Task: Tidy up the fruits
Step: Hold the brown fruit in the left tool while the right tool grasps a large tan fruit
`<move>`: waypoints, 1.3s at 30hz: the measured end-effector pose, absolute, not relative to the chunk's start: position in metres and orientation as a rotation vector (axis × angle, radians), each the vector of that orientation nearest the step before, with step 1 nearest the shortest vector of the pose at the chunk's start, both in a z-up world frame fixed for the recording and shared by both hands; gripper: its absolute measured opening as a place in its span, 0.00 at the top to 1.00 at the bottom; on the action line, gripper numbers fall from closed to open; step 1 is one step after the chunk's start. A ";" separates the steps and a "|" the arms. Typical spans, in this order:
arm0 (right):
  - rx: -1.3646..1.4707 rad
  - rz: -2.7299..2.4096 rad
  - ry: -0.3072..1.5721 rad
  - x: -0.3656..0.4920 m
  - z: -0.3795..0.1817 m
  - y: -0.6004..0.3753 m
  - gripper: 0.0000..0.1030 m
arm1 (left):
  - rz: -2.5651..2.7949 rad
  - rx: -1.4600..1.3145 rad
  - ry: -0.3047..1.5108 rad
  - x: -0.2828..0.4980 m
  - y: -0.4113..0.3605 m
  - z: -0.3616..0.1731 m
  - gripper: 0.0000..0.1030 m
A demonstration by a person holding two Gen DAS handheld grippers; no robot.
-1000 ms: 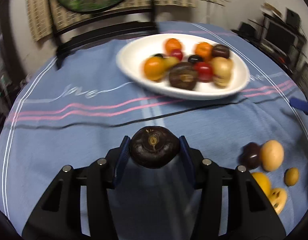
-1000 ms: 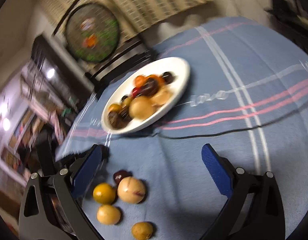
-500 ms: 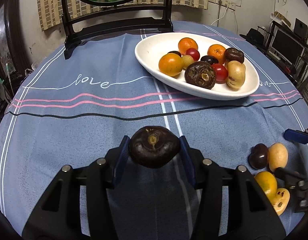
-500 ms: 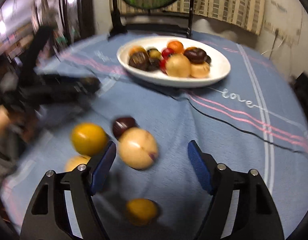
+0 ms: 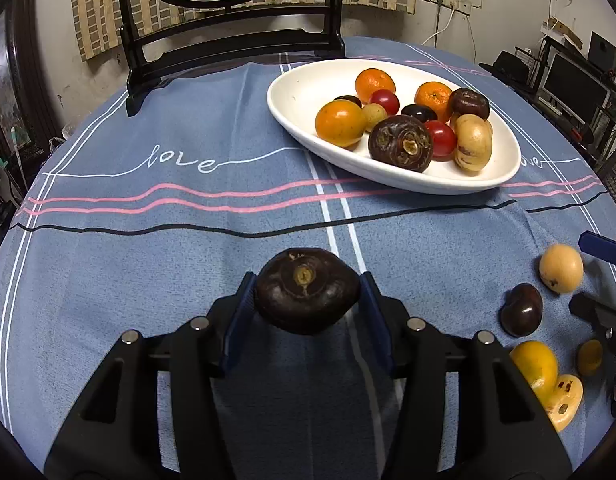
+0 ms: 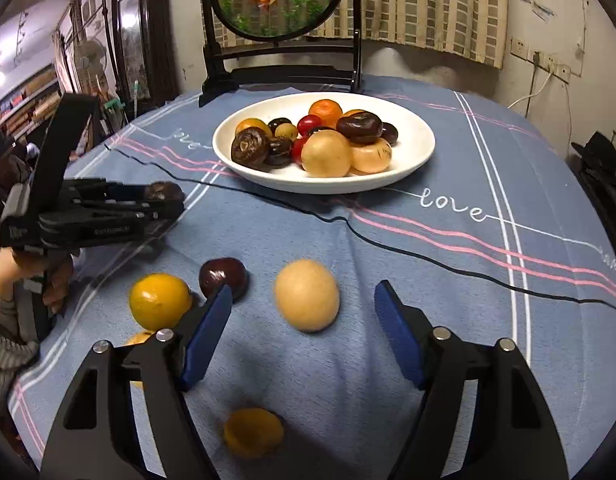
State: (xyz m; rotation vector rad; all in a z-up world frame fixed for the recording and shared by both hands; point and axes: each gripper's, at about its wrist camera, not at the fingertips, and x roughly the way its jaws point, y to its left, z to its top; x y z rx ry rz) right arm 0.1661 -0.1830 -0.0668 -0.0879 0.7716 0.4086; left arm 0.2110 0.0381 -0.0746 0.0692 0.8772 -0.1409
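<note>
My left gripper (image 5: 306,297) is shut on a dark brown round fruit (image 5: 306,288), held above the blue cloth; its jaws are easing open, though the pads still press on it. From the right wrist view the left gripper (image 6: 164,200) sits at the left, short of the white oval plate (image 6: 419,140) of mixed fruits. My right gripper (image 6: 304,292) hangs low over the loose fruits with its jaws closing. A pale tan fruit (image 6: 307,295) lies between them, untouched by either pad. One blue finger (image 5: 601,246) shows beside that tan fruit (image 5: 561,267).
Loose on the cloth: a yellow fruit (image 6: 160,300), a dark plum (image 6: 223,278), a small yellow one (image 6: 252,432) and a pale holed piece (image 5: 563,402). A dark wooden stand with a round screen (image 6: 276,0) rises behind the plate (image 5: 300,92). A person's hand (image 6: 12,276) holds the left gripper.
The right gripper rolled level, moved in over the loose fruits and narrowed its jaws around the pale tan fruit. The left gripper kept still with the dark fruit.
</note>
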 end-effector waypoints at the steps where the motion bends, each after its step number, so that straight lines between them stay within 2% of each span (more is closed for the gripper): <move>1: -0.073 0.409 0.766 0.167 -0.066 -0.185 0.38 | -0.140 0.070 0.877 0.211 0.038 -0.075 0.48; 2: -0.068 0.412 0.760 0.165 -0.064 -0.184 0.39 | -0.140 0.072 0.878 0.211 0.038 -0.075 0.47; 3: -0.068 0.417 0.754 0.164 -0.064 -0.183 0.46 | -0.141 0.073 0.879 0.211 0.038 -0.075 0.47; 6: -0.082 0.433 0.756 0.162 -0.065 -0.177 0.57 | -0.141 0.072 0.881 0.211 0.038 -0.075 0.47; 7: -0.095 0.438 0.769 0.163 -0.067 -0.174 0.57 | -0.141 0.074 0.881 0.211 0.037 -0.075 0.47; 17: -0.131 0.464 0.843 0.165 -0.079 -0.161 0.59 | -0.140 0.080 0.882 0.210 0.036 -0.075 0.47; 24: -0.127 0.473 0.882 0.168 -0.084 -0.161 0.60 | -0.144 0.100 0.870 0.209 0.033 -0.074 0.51; 39: -0.023 0.474 0.792 0.160 -0.064 -0.183 0.61 | -0.142 0.127 0.691 0.184 0.021 -0.046 0.51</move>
